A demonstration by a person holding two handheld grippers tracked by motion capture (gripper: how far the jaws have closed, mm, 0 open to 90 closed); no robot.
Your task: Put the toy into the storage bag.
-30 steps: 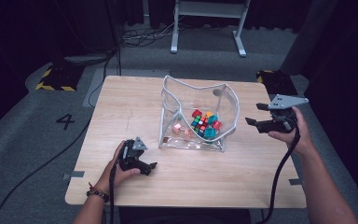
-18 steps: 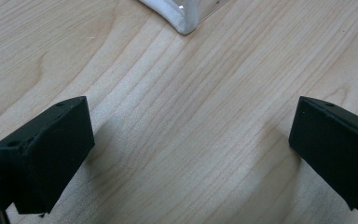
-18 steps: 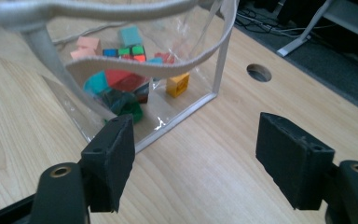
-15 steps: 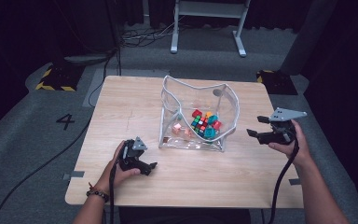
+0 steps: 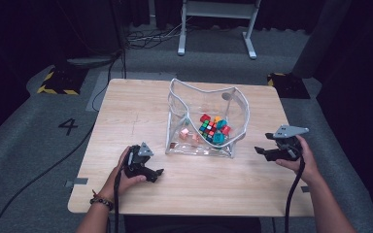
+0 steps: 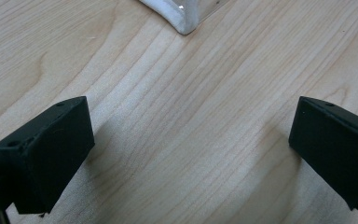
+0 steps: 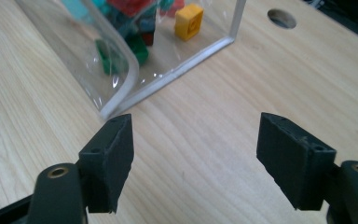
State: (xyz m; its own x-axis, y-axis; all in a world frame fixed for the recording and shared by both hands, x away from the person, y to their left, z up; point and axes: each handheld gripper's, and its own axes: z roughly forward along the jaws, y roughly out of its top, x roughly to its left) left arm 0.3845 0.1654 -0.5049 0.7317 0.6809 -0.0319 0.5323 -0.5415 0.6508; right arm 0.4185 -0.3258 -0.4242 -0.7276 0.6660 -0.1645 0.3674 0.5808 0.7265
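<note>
A clear plastic bag (image 5: 206,104) with a white rim stands open on the middle of the wooden table (image 5: 136,111). Several small coloured bricks (image 5: 212,127) lie in its bottom. My left gripper (image 5: 158,172) rests low on the table, left of the bag's near corner, open with only bare wood between its jaws (image 6: 191,112). The bag's white-edged corner (image 6: 182,18) lies just ahead of it. My right gripper (image 5: 260,150) hovers close over the table, right of the bag, open and holding nothing (image 7: 196,126). Ahead of it are the bag's corner (image 7: 116,70) and a yellow brick (image 7: 189,21) inside.
A round hole (image 7: 282,17) is cut in the tabletop beyond the bag's far side. Black cables trail from both grippers off the table's near edge. A white metal stand (image 5: 216,24) is on the grey floor behind the table.
My right gripper has come down toward the tabletop beside the bag's right side, jaws still apart. The left gripper and the bag have not moved.
</note>
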